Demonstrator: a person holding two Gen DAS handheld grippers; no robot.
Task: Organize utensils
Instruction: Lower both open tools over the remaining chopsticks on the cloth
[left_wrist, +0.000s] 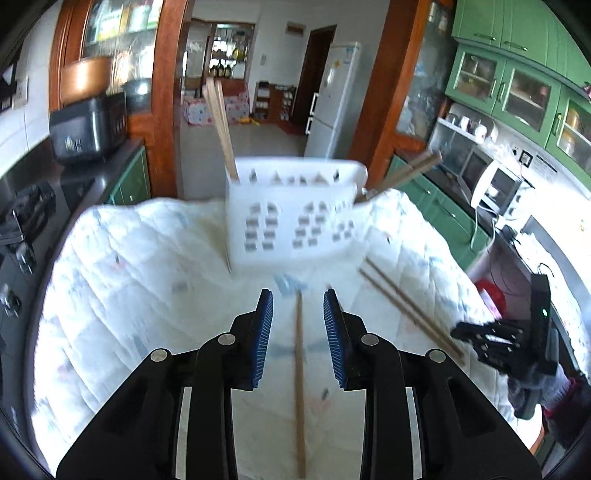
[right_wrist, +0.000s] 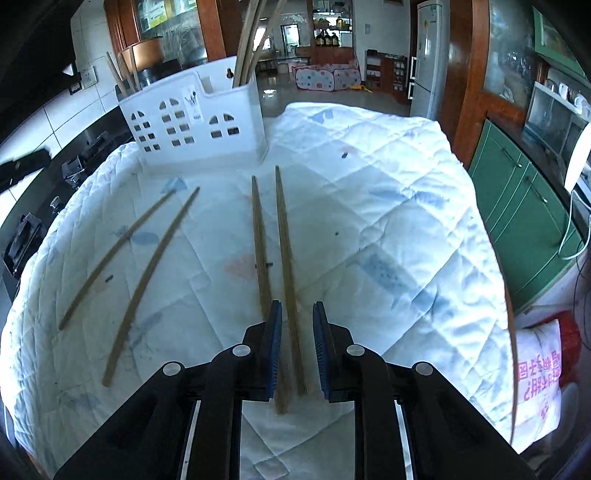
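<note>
A white slotted utensil holder (left_wrist: 295, 210) stands at the far side of a white quilted cloth (left_wrist: 129, 277), with chopsticks (left_wrist: 221, 122) upright in its left end. My left gripper (left_wrist: 298, 295) is open just above the cloth, and one loose chopstick (left_wrist: 299, 369) lies between its jaws, untouched. In the right wrist view my right gripper (right_wrist: 297, 306) is open low over a pair of chopsticks (right_wrist: 284, 240). One stick runs between the pads and the other passes under the left finger. Two more chopsticks (right_wrist: 147, 266) lie to the left, nearer the holder (right_wrist: 192, 122). The right gripper (left_wrist: 460, 334) also shows at the right of the left wrist view.
A stove (left_wrist: 18, 221) and a black rice cooker (left_wrist: 88, 129) line the dark counter on the left. Green cabinets (right_wrist: 517, 192) and a white microwave (left_wrist: 495, 184) run along the right. A red and white bag (right_wrist: 546, 362) sits past the cloth's right edge.
</note>
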